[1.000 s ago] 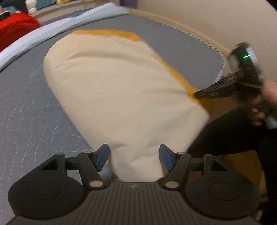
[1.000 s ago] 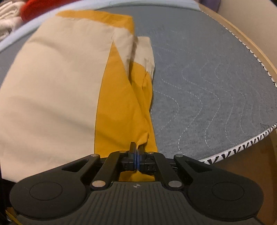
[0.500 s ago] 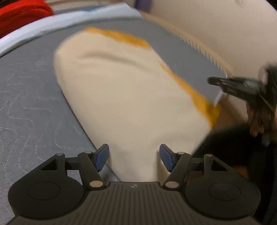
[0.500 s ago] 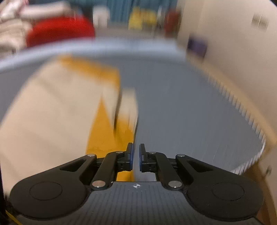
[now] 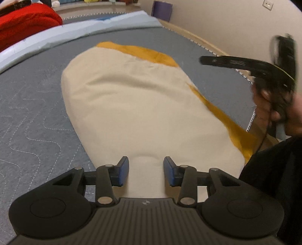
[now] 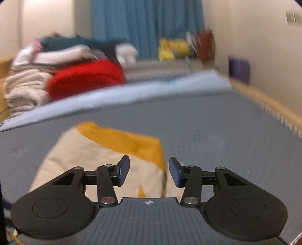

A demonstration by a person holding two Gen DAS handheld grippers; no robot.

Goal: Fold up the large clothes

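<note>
Two grippers are over a big gray quilted mat (image 5: 37, 105). On the mat lies the cloth (image 5: 143, 105), a large cream piece with yellow-orange parts along its far edge and its right side. It is folded into a long shape that runs away from the left wrist camera.

The left gripper (image 5: 146, 171) has its jaws wide apart. The near end of the cloth sits between its blue pads (image 5: 123, 170), but the pads do not squeeze it. It holds nothing.

The right gripper (image 6: 149, 173) also has its jaws wide apart and holds nothing. It is lifted up above the cloth (image 6: 105, 162), near the cloth's right edge. In the left wrist view the right gripper (image 5: 236, 63) shows on the right side, up in the air, held in the person's right hand (image 5: 271, 107). It looks blurry.

Past the gray mat is a light blue sheet (image 6: 117, 98). Behind that sits a red blanket (image 6: 85, 79), next to a pile of white and dark laundry (image 6: 28, 83). A blue curtain (image 6: 147, 24) hangs at the back wall. Some yellow soft toys (image 6: 172, 48) sit under it. A purple box (image 5: 162, 10) stands by the wall on the right.
</note>
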